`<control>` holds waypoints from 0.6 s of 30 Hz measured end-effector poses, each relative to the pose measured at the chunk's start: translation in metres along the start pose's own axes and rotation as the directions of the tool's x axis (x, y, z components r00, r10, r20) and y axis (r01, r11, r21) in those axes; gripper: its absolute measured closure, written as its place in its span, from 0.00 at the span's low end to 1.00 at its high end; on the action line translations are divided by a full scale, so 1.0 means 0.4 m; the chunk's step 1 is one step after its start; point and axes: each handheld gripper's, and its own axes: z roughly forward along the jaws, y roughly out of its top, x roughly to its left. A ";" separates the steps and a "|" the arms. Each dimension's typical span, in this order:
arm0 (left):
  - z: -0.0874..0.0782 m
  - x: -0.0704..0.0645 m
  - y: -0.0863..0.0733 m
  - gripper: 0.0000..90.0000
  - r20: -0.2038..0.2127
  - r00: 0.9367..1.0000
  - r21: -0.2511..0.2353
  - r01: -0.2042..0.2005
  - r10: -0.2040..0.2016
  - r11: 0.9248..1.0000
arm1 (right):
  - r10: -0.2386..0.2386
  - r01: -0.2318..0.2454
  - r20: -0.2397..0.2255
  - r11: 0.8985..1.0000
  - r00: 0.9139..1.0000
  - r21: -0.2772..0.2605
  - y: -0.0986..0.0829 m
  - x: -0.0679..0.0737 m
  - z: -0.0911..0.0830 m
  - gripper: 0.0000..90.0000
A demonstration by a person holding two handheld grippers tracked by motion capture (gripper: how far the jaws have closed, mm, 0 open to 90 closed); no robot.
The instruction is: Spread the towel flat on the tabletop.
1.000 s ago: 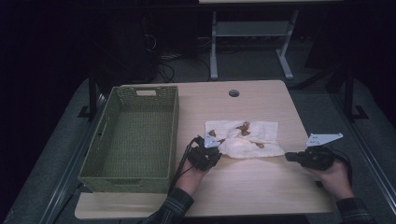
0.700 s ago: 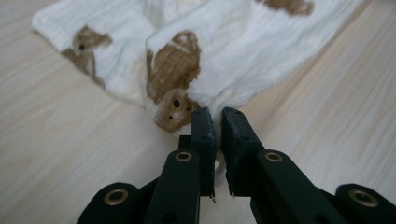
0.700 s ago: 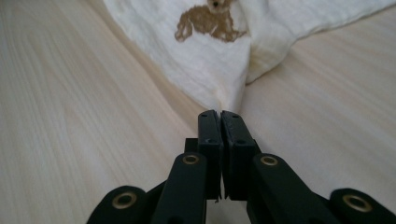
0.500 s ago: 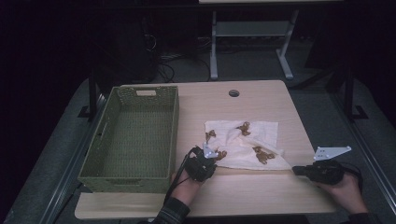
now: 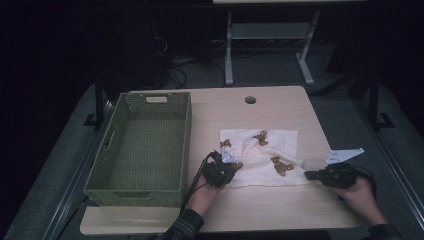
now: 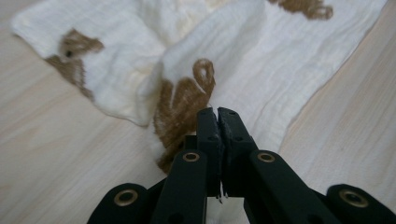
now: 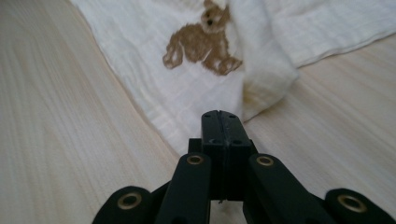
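High view: your left gripper [image 5: 223, 167] sits at the near-left corner of the white bear-print cloth [image 5: 260, 155], your right gripper [image 5: 325, 175] just off its near-right corner. The cloth lies rumpled mid-desk, right of the empty green woven basket [image 5: 145, 142].

Left gripper view: fingers [image 6: 208, 126] together, clamped on the cloth edge beside a brown bear print. Right gripper view: fingers [image 7: 212, 128] fully together; cloth edge lies right at the tips, but you can't tell if any fabric is pinched.

Risks, as judged: if the right side has no real hold, one pull drags the cloth lopsided and bunches the folded-over flap more. The left hold looks thin, only the hem, so a fast lift could slip it free. Pulling the two corners unevenly would skew the cloth on the desk [image 5: 280, 210] instead of flattening it.
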 end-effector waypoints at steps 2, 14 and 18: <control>0.012 -0.003 -0.004 0.98 0.020 1.000 0.025 -0.003 0.002 1.000 | -0.012 0.012 -0.003 1.000 1.000 0.019 -0.002 0.003 0.013 1.00; -0.015 -0.034 -0.049 0.99 0.049 0.998 0.080 -0.030 0.026 0.996 | -0.037 0.039 -0.081 0.999 0.996 0.027 -0.029 0.043 -0.006 1.00; -0.027 -0.048 -0.061 0.99 0.054 0.998 0.091 -0.037 0.032 0.995 | -0.052 0.055 -0.104 0.998 0.993 0.031 -0.040 0.068 -0.014 1.00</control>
